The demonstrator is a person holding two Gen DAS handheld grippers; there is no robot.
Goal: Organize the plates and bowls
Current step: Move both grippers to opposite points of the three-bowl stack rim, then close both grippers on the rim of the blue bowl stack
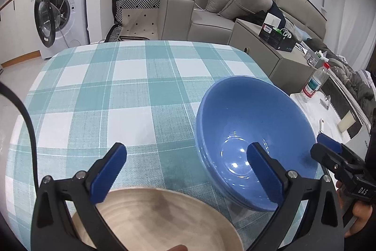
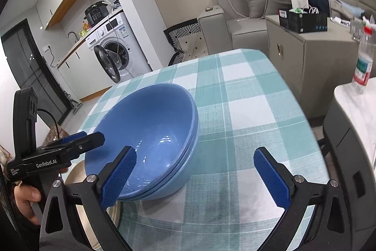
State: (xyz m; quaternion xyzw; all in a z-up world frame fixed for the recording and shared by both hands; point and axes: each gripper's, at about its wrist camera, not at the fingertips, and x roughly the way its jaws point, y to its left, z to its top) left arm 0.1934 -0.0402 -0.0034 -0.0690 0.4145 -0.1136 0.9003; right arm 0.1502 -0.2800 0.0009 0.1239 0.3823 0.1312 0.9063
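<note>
A stack of nested blue bowls (image 1: 246,124) (image 2: 150,124) stands on the teal checked tablecloth (image 1: 112,91) (image 2: 246,109). A beige plate (image 1: 164,215) lies at the near edge, just left of the bowls; only a sliver of that plate (image 2: 75,173) shows in the right wrist view. My left gripper (image 1: 190,171) is open, its left finger over the plate and its right finger over the bowls' near rim. My right gripper (image 2: 196,168) is open too, with its left pad against the bowls' near side. Each gripper shows side-on in the other's view: right gripper (image 1: 329,147), left gripper (image 2: 80,140).
A water bottle (image 1: 315,81) (image 2: 363,62) stands on a white marble side table (image 1: 312,114) to the right. Beyond the table are a grey cabinet (image 2: 305,58), a sofa (image 1: 211,15) and a washing machine (image 1: 58,11) with its door open. Hands (image 1: 357,215) (image 2: 25,199) hold the gripper handles.
</note>
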